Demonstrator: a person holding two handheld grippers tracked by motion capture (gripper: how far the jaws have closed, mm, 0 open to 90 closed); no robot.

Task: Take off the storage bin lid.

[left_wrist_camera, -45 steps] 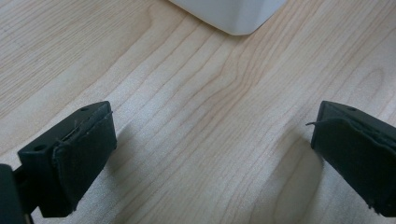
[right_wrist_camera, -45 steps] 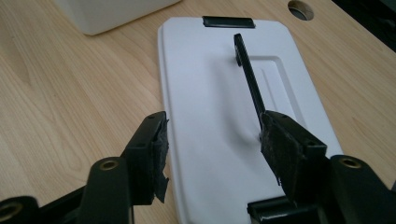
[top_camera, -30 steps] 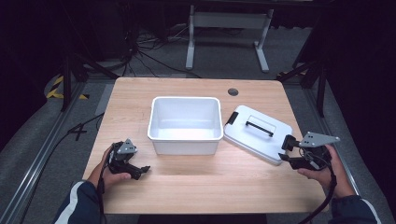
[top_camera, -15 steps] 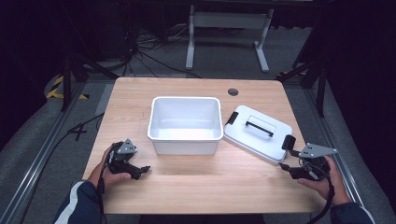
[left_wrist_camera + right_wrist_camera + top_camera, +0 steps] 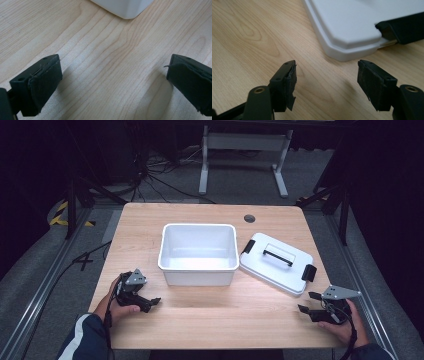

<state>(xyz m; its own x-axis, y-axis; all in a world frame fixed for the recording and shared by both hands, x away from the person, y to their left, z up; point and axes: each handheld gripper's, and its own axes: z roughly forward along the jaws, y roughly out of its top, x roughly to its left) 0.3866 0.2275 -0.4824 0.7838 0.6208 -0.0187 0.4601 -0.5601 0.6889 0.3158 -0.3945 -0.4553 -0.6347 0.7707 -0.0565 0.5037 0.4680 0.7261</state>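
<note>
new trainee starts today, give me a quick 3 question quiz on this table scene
1. True or false: the flat white plastic lid with black handle sits closed on the open white rectangular plastic tub.
2. Which gripper is nearer the lid? A) left gripper B) right gripper
3. Fill in: both grippers' jaws stand ____ above the light wooden table.

Key
1. False; it lies on the table to the tub's right.
2. B
3. open, holding nothing

The right gripper has its jaws wide apart over the wood table. A white lid lies just past them, with a black clip on its right
</note>
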